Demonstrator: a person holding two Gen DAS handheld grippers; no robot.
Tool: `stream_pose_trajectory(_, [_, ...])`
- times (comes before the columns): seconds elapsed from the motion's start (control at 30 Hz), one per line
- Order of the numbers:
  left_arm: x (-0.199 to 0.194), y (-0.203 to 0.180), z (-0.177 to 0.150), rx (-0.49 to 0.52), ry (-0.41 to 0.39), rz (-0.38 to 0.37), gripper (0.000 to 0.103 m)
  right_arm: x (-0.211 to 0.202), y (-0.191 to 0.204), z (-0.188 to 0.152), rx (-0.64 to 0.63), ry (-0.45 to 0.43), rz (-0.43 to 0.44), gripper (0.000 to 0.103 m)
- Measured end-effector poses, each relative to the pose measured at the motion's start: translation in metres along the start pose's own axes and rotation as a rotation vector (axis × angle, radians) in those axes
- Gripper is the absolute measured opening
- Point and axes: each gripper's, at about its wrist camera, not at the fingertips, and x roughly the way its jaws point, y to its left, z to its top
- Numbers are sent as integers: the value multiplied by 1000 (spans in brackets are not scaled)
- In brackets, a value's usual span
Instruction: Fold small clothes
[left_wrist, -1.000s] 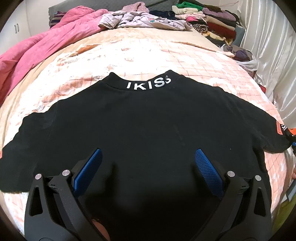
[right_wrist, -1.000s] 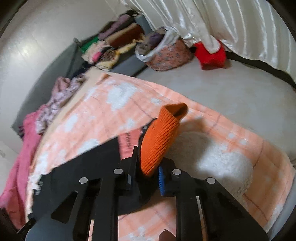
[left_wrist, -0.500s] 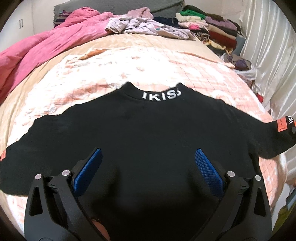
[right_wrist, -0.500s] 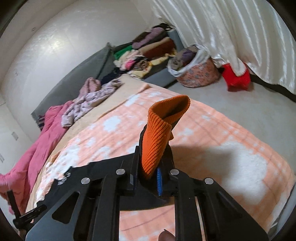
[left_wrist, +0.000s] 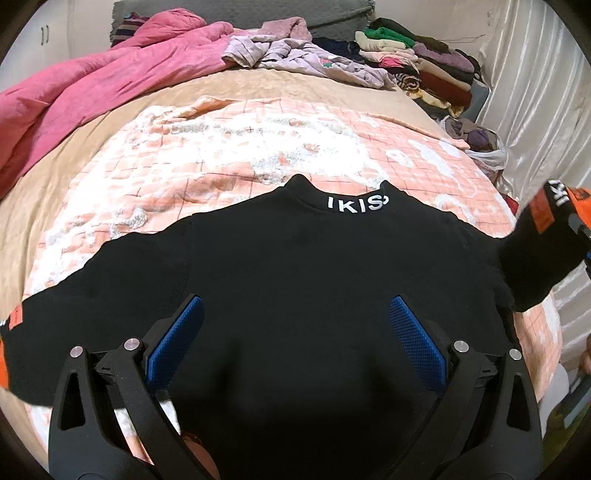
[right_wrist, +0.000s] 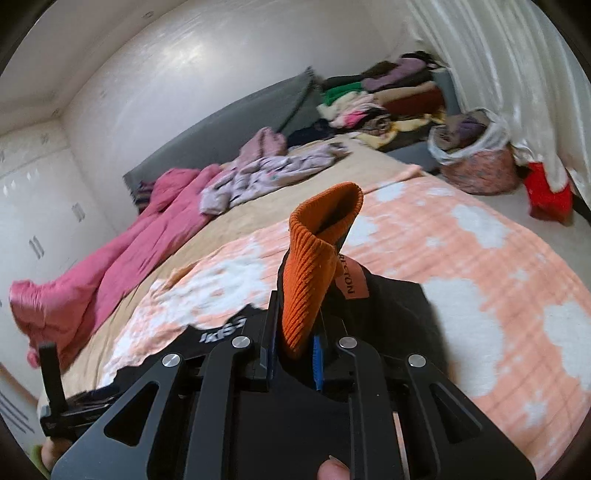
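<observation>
A small black sweatshirt (left_wrist: 295, 273) with white collar lettering and orange cuffs lies flat on the bed. My left gripper (left_wrist: 293, 332) is open and empty, hovering over the shirt's lower body, its blue pads apart. My right gripper (right_wrist: 293, 354) is shut on the orange cuff (right_wrist: 314, 266) of the right sleeve. The sleeve (left_wrist: 543, 254) is lifted off the bed at the right edge of the left wrist view. The left sleeve (left_wrist: 74, 314) lies flat at the left.
The shirt lies on a peach and white checked blanket (left_wrist: 240, 147). A pink duvet (left_wrist: 92, 88) and loose lilac clothes (left_wrist: 306, 59) lie at the bed's far end. Folded stacks (left_wrist: 417, 62) stand far right. A basket (right_wrist: 476, 155) and a curtain stand beside the bed.
My right gripper has lifted the right sleeve by its cuff and carried it inward over the bed. My left gripper has drawn back and up, so more of the blanket shows.
</observation>
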Motion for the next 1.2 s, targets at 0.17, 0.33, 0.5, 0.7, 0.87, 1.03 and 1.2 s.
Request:
stream_pose_trajectory(0.17, [0,18,4,-3,26,-25,94,23,52,-15,-20,20,75,14])
stream_pose_trajectory(0.33, [-7,40,8,-52,13,-45,94,51,93,-35,-65,90,135,14])
stream_pose_trajectory(0.5, [-9,57,6,-113,22,-66,94,82,128,-59,-104,180,190,15])
stream_pose_trajectory(0.7, [-10,75,-1,-191,22,-77,94,100,154,-87,-132,256,239,59])
stream_pose_trajectory(0.87, [-13,83,-6,-238,17,-93,94,93,153,-91,-131,260,273,67])
stream_pose_trajectory(1.03, [-9,79,-8,-238,25,-107,80,77,114,-84,-96,227,159,67])
stream_pose_trajectory(1.2, [10,63,-7,-224,70,-129,65,65,64,-83,-79,213,-27,67])
